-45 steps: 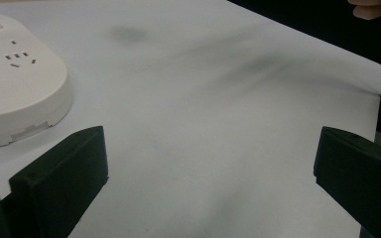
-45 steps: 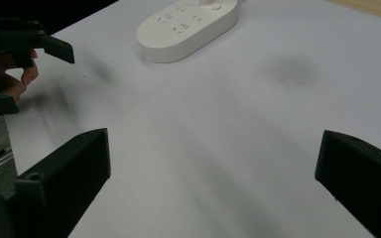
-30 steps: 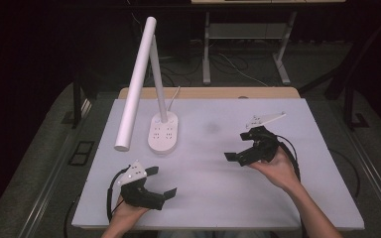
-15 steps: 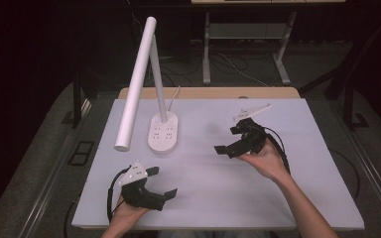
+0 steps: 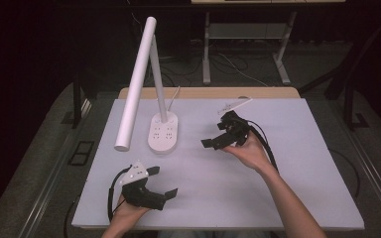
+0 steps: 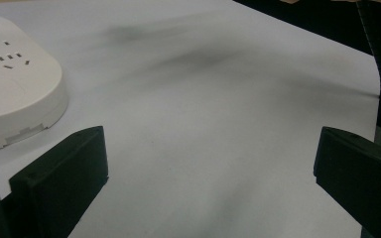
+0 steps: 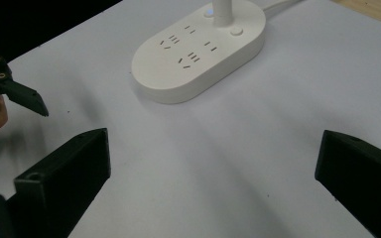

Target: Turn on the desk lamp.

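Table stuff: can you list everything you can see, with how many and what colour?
Desk lamp: one, white, back left of the table, long tube head tilted down on a thin stalk.
Lamp base: one, white oval with socket holes, under the stalk.
Table: one, pale grey top with a wooden back edge.
Left claw: one, black with a grey plate, near front left, jaws open, holding nothing.
Right claw: one, black, right of the lamp base, jaws open, holding nothing.
Hands: two, one gripping each claw.

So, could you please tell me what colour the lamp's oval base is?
White; the oval lamp base shows best in the right gripper view.
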### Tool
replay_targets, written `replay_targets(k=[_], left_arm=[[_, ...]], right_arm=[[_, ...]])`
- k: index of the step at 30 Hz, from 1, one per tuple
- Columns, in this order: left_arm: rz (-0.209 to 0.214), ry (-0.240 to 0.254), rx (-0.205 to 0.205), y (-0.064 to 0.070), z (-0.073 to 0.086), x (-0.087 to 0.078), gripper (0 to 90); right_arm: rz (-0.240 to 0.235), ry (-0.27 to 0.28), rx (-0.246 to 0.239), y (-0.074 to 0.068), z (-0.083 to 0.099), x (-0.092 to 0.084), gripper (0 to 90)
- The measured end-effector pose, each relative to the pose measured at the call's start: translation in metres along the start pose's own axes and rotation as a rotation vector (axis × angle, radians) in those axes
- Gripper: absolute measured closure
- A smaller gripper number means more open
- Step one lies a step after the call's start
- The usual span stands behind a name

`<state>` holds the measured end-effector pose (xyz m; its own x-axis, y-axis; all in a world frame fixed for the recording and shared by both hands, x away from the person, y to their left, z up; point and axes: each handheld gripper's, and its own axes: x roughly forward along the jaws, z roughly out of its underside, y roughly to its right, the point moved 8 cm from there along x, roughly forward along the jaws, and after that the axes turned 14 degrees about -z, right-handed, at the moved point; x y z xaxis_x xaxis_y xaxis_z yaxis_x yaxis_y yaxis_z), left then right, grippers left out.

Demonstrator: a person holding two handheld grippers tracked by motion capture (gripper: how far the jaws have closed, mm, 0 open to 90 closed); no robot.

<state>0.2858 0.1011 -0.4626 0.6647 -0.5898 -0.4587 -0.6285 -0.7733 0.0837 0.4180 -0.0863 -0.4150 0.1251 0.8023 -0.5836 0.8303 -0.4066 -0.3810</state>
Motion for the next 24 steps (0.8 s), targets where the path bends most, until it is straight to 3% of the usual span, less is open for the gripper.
replay_targets(k=[24], left_arm=[[0.011, 0.004, 0.0, 0.0, -0.001, -0.001, 0.0]], right_arm=[[0.002, -0.001, 0.037, 0.025, -0.034, 0.04, 0.6]])
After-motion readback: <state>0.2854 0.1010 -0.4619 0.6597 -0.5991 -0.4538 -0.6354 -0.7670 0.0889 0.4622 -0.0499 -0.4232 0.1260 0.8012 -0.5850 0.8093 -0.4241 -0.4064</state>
